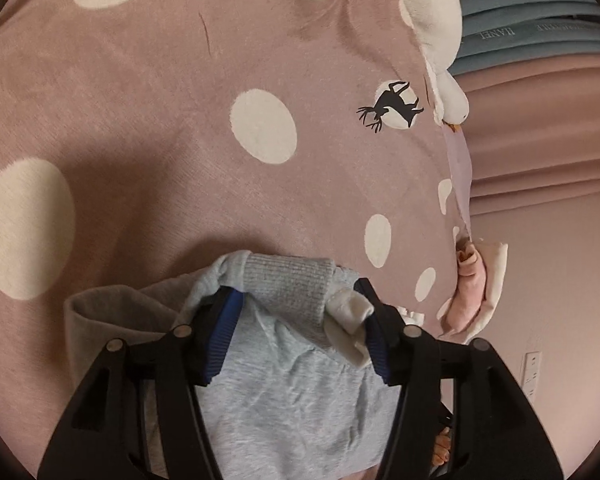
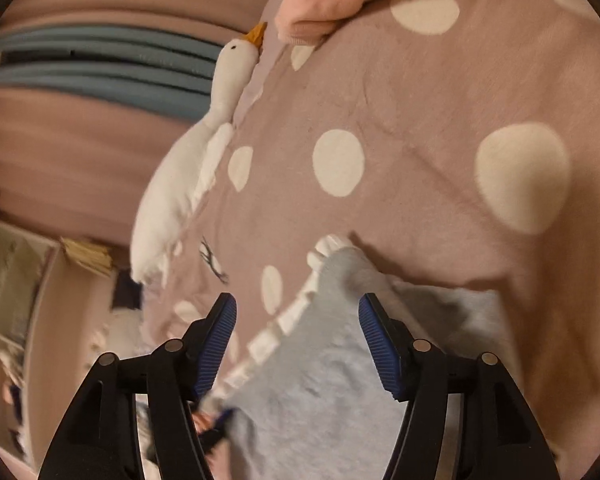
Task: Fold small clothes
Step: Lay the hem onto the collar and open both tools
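Note:
A small light-blue garment (image 1: 284, 392) lies on the pink dotted bedspread (image 1: 160, 100). It has a grey ribbed cuff (image 1: 288, 284) and a white frill (image 1: 352, 320). My left gripper (image 1: 299, 288) stands open over it, and the cuff and frill lie loose between its blue pads. The right wrist view shows the same garment (image 2: 324, 380) with its white frilled edge (image 2: 292, 316) running up the left side. My right gripper (image 2: 297, 298) is open too, its fingers astride the garment's upper corner without pinching it.
A grey cloth (image 1: 100, 312) lies under the garment on the left. A white plush goose (image 2: 204, 152) rests along the bed's edge. Folded pink and cream clothes (image 1: 472, 292) sit near that edge. Blue-grey mats (image 1: 532, 20) are stacked beyond the bed.

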`<control>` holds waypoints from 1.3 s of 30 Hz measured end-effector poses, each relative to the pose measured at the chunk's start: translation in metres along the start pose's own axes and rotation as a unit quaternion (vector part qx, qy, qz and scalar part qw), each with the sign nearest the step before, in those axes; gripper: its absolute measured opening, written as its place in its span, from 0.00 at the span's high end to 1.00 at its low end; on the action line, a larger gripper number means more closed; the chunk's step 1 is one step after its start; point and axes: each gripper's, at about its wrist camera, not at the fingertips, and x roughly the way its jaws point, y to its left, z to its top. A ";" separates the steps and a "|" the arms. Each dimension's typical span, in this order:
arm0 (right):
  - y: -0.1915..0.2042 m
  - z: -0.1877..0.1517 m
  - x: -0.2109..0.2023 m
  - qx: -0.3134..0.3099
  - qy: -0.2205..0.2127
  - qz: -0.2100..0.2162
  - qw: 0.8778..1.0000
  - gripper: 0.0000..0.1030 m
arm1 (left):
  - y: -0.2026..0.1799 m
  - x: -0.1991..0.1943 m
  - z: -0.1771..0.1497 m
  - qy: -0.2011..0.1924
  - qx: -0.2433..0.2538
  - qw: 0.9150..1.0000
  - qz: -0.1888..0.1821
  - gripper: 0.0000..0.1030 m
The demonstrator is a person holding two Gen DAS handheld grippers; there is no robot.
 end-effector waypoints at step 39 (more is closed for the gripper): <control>-0.010 -0.134 -0.014 -0.299 0.087 -0.239 0.920 0.69 | 0.048 -0.039 -0.161 0.039 0.231 0.970 0.065 0.55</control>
